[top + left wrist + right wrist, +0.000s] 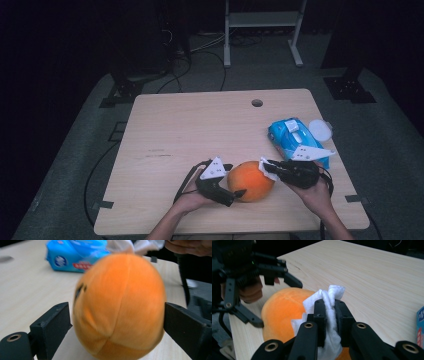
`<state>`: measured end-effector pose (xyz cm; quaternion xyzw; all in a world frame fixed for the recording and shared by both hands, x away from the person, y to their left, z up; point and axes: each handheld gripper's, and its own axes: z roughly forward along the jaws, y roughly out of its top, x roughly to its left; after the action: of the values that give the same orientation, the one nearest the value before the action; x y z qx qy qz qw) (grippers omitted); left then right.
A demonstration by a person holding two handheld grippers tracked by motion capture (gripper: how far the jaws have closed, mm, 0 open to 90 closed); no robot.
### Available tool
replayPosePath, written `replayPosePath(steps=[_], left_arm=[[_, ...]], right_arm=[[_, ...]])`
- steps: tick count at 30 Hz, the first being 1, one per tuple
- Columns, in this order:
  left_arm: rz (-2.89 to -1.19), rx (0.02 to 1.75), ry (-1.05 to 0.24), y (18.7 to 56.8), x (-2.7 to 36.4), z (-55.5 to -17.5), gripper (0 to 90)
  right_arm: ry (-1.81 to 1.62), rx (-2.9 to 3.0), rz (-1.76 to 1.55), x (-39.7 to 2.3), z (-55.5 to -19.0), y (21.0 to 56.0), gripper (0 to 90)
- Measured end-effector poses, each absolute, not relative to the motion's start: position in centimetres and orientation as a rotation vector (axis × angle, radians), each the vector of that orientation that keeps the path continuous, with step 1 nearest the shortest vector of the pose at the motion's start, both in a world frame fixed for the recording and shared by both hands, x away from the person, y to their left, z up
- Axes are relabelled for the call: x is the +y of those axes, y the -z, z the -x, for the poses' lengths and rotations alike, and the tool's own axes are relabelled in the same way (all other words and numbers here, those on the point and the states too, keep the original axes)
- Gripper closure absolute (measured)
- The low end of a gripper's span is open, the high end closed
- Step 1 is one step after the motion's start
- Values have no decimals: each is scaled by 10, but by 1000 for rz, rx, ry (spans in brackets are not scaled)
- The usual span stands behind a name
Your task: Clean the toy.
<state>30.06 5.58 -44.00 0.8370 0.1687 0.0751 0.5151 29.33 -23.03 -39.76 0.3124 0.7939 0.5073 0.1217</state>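
An orange plush ball (250,181) rests on the wooden table (200,125) near its front edge. My left gripper (234,181) stands open, with one jaw on each side of the ball (120,310). The near-left jaw shows a small gap to the plush, and the other jaw sits at its edge. My right gripper (330,307) is shut on a crumpled white wipe (329,297). It holds the wipe (267,171) against the ball's upper right side. In the right gripper view the left gripper (277,304) straddles the ball (279,310) from the far side.
A blue pack of wet wipes (292,135) lies at the table's right edge behind my right hand, and a round white lid (320,130) sits beside it. A cable hole (257,103) lies near the far edge. Cables trail off the front left.
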Motion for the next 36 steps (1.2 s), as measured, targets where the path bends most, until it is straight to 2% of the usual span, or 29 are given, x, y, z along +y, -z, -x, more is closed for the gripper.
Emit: replayPosePath(steps=[2,7,13,17,24,31,33,36], left_arm=[[-2025,399,-148,446,50,-301,103],[-1985,395,-218,434,51,-294,266],[-1985,379,-285,420,46,-285,299],[-1962,386,-285,414,51,-284,316],[-1918,426,-284,406,59,-288,324],[-1932,438,-306,411,53,-287,319],[-1936,430,-300,412,53,-287,277],[-1937,389,-268,413,56,-290,164]], right_arm=[[-1480,2326,-929,-230,-295,400,804],[-1459,2283,-903,-225,-290,395,807],[-1571,2300,-782,-201,-275,379,807],[-1544,2293,-739,-192,-272,376,806],[-1555,2291,-968,-218,-293,400,807],[-1610,2293,-818,-194,-277,382,806],[-1590,2299,-834,-194,-280,386,807],[-1583,2308,-908,-203,-288,398,806]])
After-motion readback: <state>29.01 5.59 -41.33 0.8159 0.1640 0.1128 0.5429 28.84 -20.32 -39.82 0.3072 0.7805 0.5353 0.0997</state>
